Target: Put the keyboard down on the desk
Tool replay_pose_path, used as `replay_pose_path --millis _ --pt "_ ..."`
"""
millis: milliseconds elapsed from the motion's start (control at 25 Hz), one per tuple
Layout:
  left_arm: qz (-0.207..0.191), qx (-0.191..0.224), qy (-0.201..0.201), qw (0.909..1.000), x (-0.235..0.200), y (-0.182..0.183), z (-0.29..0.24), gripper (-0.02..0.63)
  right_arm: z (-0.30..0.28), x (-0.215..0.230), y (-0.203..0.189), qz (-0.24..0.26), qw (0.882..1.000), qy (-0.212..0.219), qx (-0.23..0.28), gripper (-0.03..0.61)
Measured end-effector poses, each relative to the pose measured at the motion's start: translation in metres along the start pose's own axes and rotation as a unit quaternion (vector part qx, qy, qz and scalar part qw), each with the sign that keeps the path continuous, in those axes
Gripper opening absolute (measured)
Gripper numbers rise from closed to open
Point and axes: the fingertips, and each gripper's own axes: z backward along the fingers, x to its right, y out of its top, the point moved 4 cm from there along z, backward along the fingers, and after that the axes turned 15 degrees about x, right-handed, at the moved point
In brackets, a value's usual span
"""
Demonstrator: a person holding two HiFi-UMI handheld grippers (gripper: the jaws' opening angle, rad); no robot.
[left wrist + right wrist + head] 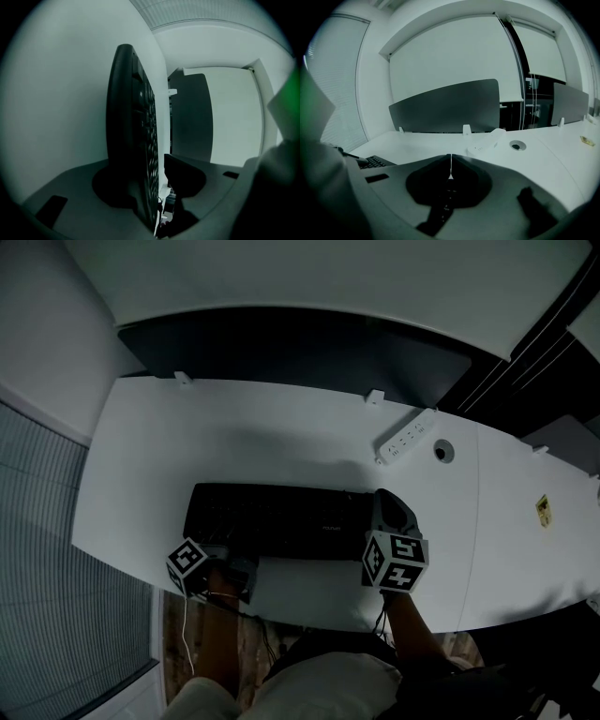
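The black keyboard (pixel 272 517) lies flat on the white desk (pixel 281 437), close to its front edge. My left gripper (pixel 228 557) is at the keyboard's front left corner. In the left gripper view the keyboard (pixel 136 140) stands edge-on between the jaws of the left gripper (pixel 154 183): one pad lies along its underside, while the other is clear of the keys by a narrow gap, so the gripper is open. My right gripper (pixel 384 501) sits at the keyboard's right end. In its own view the right gripper (pixel 450 164) is shut with nothing in it, and the keyboard (pixel 372 162) shows to its left.
A white power strip (pixel 408 435) (pixel 487 143) and a round cable hole (pixel 443 451) (pixel 516 146) lie behind the right gripper. A dark divider panel (pixel 300 348) (pixel 445 105) runs along the desk's back edge. A yellow sticker (pixel 544 510) is on the desk at far right.
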Motion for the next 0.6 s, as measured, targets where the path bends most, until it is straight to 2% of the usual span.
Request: replay_pose_path --millis 320,600 --pt "-0.047 -0.017 0.037 0.9981 0.006 -0.006 -0.002 0.296 -0.002 -0.002 0.001 -0.011 1.0 0.003 0.004 0.032" --pt "-0.08 -0.064 0.053 0.9933 0.014 -0.015 0.005 0.321 0.0 -0.003 0.004 -0.023 1.0 0.002 0.01 0.032"
